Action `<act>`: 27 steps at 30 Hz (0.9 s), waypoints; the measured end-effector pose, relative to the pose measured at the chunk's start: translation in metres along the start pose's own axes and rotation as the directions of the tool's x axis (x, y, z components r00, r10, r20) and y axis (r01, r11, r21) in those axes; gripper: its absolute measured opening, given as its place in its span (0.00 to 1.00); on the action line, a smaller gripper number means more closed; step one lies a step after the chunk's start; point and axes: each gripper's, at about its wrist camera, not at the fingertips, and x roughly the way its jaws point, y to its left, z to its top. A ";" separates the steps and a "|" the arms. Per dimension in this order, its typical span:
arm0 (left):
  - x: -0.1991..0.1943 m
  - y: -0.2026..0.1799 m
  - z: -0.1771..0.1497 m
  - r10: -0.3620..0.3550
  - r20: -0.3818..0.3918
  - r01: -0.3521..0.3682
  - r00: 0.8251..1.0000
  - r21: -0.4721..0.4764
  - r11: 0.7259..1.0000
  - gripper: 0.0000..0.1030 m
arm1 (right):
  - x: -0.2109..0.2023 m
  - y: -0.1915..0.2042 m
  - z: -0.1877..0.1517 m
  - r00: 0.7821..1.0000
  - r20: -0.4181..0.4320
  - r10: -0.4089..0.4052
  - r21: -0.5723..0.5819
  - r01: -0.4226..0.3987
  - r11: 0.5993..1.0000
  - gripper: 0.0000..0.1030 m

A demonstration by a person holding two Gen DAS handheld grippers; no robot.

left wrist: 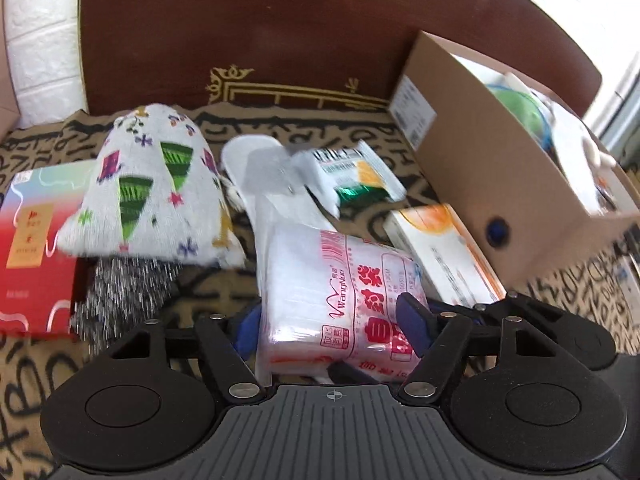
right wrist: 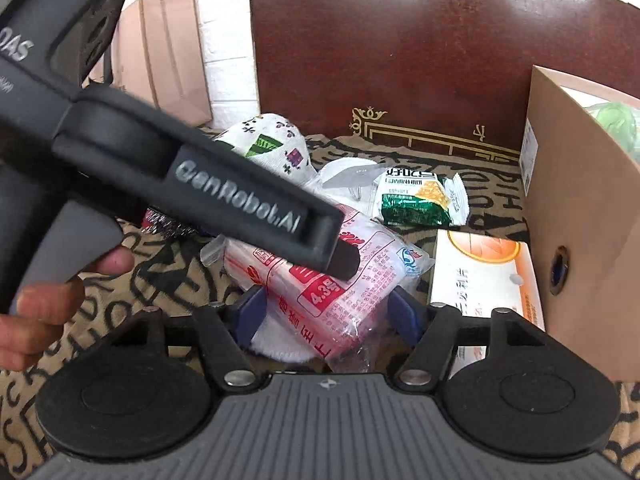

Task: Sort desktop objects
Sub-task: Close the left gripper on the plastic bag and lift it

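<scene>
On the patterned cloth (left wrist: pixel 312 120), both grippers (left wrist: pixel 332 320) (right wrist: pixel 326 312) seemingly clamp the bag pack (left wrist: pixel 340 288) between them

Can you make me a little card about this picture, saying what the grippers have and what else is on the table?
Left gripper: seems closed on the clear plastic pack of bags with red print
Right gripper: seems closed on the same pack
Beside pack: white-and-orange carton, then brown cardboard box
Behind pack: green-and-white snack packet
Other side: white knitted cloth with colourful shapes, silver scouring pad, red box
</scene>
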 end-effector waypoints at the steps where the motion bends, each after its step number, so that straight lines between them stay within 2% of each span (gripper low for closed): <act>1: -0.005 -0.004 -0.005 -0.002 -0.003 0.002 1.000 0.005 1.000 0.69 | -0.005 0.001 -0.003 1.000 -0.002 0.004 0.004 -0.004 1.000 0.67; 5: -0.025 -0.021 -0.033 -0.007 -0.024 0.008 1.000 0.038 0.999 0.69 | -0.033 0.007 -0.017 1.000 -0.015 0.025 0.017 -0.024 1.000 0.65; 12: -0.054 -0.049 -0.090 -0.069 -0.095 0.073 0.993 0.042 0.996 0.70 | -0.085 0.017 -0.054 0.996 -0.062 0.056 -0.006 -0.056 0.998 0.64; 14: -0.059 -0.057 -0.104 -0.088 -0.114 0.094 0.990 0.048 0.994 0.72 | -0.101 0.022 -0.067 0.995 -0.080 0.055 -0.021 -0.057 0.998 0.64; 16: -0.064 -0.065 -0.115 -0.106 -0.129 0.115 0.986 0.062 0.991 0.81 | -0.114 0.024 -0.076 0.995 -0.088 0.056 -0.030 -0.059 0.998 0.64; 21: -0.065 -0.070 -0.120 -0.058 -0.127 0.067 0.990 0.064 0.996 0.90 | -0.133 0.022 -0.093 0.995 -0.072 0.063 0.013 -0.062 0.998 0.66; 23: -0.064 -0.068 -0.116 -0.050 -0.126 0.057 0.991 0.054 0.997 0.91 | -0.134 0.020 -0.095 0.997 -0.073 0.040 0.027 -0.038 0.999 0.67; 27: -0.063 -0.064 -0.113 -0.036 -0.123 0.042 0.992 0.046 0.998 0.93 | -0.131 0.020 -0.095 0.997 -0.066 0.046 0.036 -0.044 0.998 0.68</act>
